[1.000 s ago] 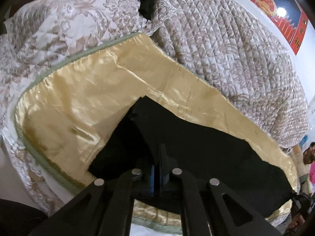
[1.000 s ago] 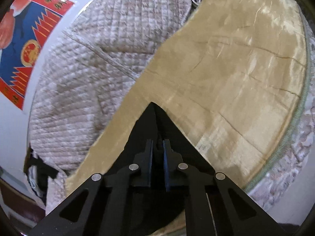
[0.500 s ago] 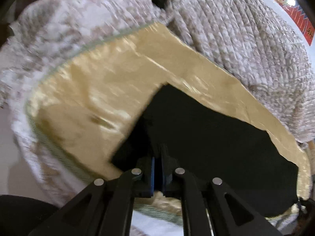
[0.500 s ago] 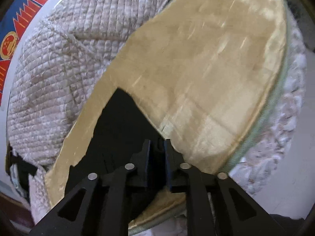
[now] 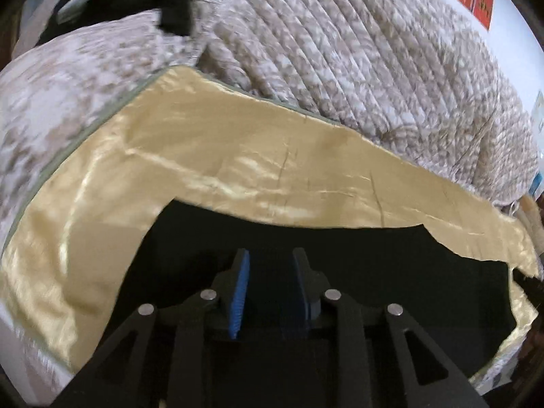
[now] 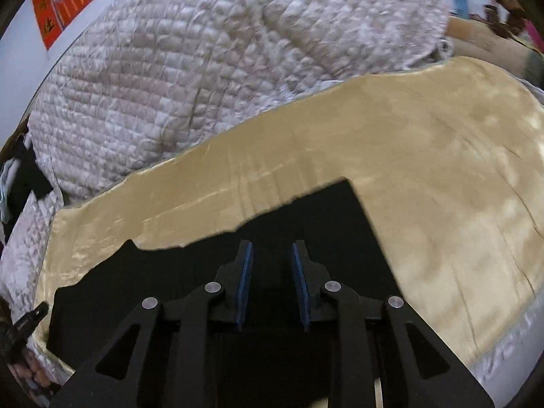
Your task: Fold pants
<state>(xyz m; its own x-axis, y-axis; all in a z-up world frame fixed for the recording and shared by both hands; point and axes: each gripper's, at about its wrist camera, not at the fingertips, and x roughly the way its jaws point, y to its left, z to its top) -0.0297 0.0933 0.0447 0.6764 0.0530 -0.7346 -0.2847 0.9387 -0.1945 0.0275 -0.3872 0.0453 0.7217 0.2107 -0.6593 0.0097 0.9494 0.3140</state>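
Left gripper (image 5: pixel 270 255) is held low over the black pants (image 5: pixel 391 265), pointed along the cloth; jaws are parted with a clear gap, blue pads (image 5: pixel 240 292) are exposed, nothing is gripped. Right gripper (image 6: pixel 272 250) is posed the same way over the pants (image 6: pixel 323 224): jaws apart, nothing is held between the pads (image 6: pixel 245 282).

Pants are laid flat on a gold satin cloth (image 5: pixel 238 156), spread sideways across both views; one squared corner is seen in the right wrist view, a ragged edge toward the far left there.

Satin cloth (image 6: pixel 442 156) is bordered by a quilted beige blanket (image 5: pixel 357 51) bunched up behind it. A dark garment (image 5: pixel 170 3) is seen on the blanket at the back. A red and blue poster (image 6: pixel 64 6) is seen on the wall. No obstruction is seen between either gripper and the pants. Both frames are motion-blurred.
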